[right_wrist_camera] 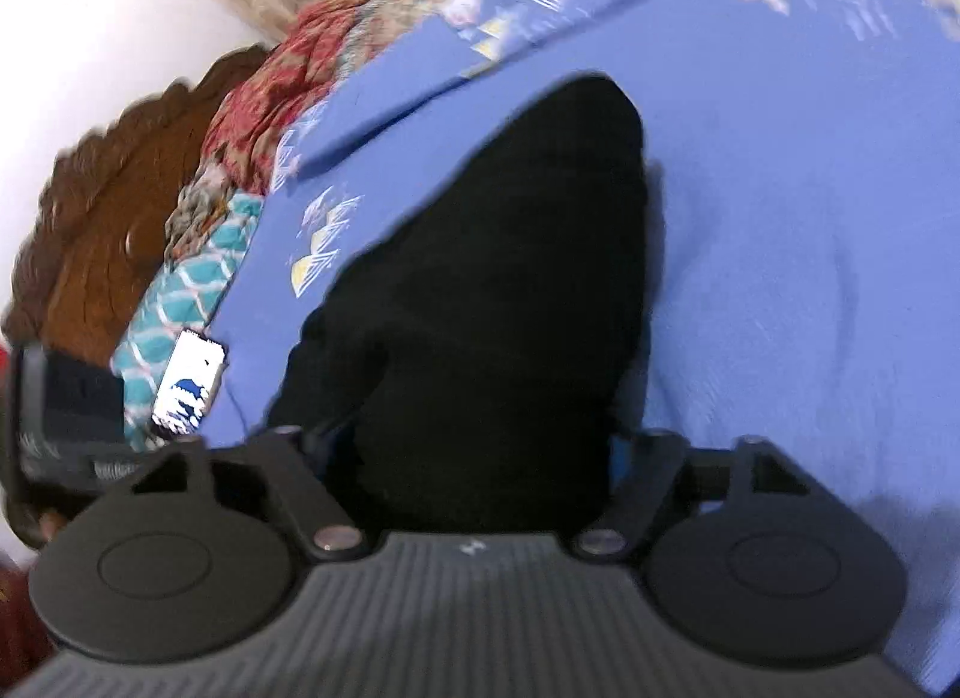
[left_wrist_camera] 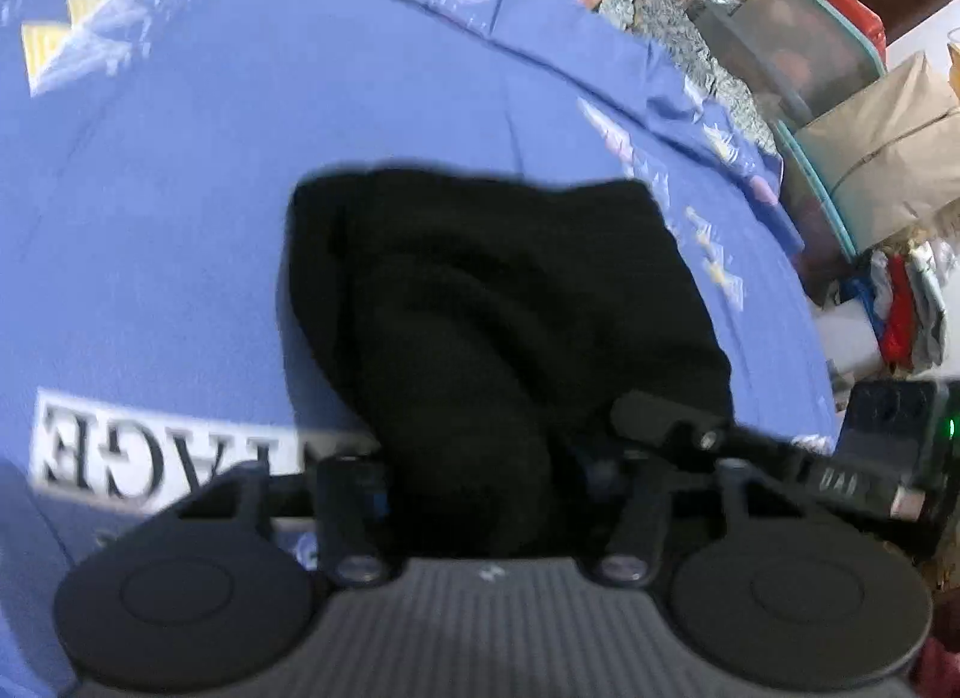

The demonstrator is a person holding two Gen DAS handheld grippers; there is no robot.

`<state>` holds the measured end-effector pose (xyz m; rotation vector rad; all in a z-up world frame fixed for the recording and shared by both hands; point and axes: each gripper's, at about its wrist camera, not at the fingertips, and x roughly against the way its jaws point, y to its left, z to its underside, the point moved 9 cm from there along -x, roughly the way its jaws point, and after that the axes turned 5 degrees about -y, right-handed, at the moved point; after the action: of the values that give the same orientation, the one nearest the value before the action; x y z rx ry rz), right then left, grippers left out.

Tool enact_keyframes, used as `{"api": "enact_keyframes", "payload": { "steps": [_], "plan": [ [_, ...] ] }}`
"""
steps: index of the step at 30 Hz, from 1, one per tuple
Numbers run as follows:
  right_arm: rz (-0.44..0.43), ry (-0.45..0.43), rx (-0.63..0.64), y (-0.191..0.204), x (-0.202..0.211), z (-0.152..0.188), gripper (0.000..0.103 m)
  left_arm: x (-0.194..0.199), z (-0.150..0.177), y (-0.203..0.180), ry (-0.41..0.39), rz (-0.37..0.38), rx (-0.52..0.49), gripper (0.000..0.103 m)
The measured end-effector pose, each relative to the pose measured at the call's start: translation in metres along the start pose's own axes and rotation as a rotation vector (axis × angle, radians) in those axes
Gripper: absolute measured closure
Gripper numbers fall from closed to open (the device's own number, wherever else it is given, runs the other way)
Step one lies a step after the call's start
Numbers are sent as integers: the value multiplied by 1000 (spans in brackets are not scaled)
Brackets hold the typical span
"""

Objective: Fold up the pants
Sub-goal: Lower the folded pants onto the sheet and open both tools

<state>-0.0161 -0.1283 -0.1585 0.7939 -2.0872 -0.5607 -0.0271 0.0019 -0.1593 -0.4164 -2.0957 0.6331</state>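
Note:
Black pants (left_wrist_camera: 498, 290) lie bunched on a blue bedsheet (left_wrist_camera: 240, 188). In the left wrist view a ridge of the cloth rises toward me and fills the gap of my left gripper (left_wrist_camera: 486, 476), whose fingers (left_wrist_camera: 351, 494) press on it from both sides. In the right wrist view the pants (right_wrist_camera: 510, 278) taper to a point far from me. Their near end is bunched between the fingers (right_wrist_camera: 645, 476) of my right gripper (right_wrist_camera: 480, 458), which is shut on it. The picture is blurred. The right gripper's body (left_wrist_camera: 888, 446) shows at the left view's right edge.
The blue bedsheet (right_wrist_camera: 780, 218) carries printed shapes and a white lettered patch (left_wrist_camera: 150, 452). Storage bins and a cardboard box (left_wrist_camera: 882, 158) stand beyond the bed's right edge. A red patterned blanket (right_wrist_camera: 288, 80), a wooden headboard (right_wrist_camera: 120, 218) and a lit phone (right_wrist_camera: 189, 386) lie left.

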Motion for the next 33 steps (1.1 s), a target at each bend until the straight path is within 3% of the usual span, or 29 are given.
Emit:
{"api": "enact_keyframes", "payload": {
  "steps": [2, 6, 9, 11, 13, 15, 19, 20, 22, 25, 27, 31, 33],
  "plan": [
    [-79, -43, 42, 18, 10, -15, 44, 20, -28, -18, -77, 28, -51, 64],
    [-155, -223, 130, 44, 24, -70, 44, 45, -105, -58, -289, 26, -254, 64],
    [-162, -376, 202, 50, 19, -122, 44, 34, -154, -72, -394, -13, -355, 63],
    [-152, -421, 221, 43, 2, -151, 44, 11, -184, -68, -437, -61, -380, 62],
    [-126, -426, 200, 24, -25, -173, 44, -17, -200, -52, -434, -106, -357, 60],
    [-80, -389, 163, -1, -58, -183, 44, -56, -212, -27, -379, -158, -308, 60],
    [22, -223, 44, -54, -120, -176, 41, -121, -201, 29, -229, -275, -227, 59],
    [44, -195, 7, -68, -131, -170, 37, -131, -196, 37, -230, -279, -215, 51],
    [-4, -209, -81, -82, -132, -167, 35, -135, -194, 38, -266, -273, -216, 48],
    [-14, -222, -58, -80, -127, -163, 30, -134, -197, 42, -260, -305, -210, 38],
    [-21, -234, -54, -79, -124, -160, 28, -131, -200, 46, -254, -365, -196, 14],
    [35, -226, -42, -73, -121, -168, 12, -104, -196, 44, -255, -411, -125, 14],
    [104, -224, -13, -71, -117, -159, 12, -84, -184, 38, -271, -424, -110, 14]
  ]
}}
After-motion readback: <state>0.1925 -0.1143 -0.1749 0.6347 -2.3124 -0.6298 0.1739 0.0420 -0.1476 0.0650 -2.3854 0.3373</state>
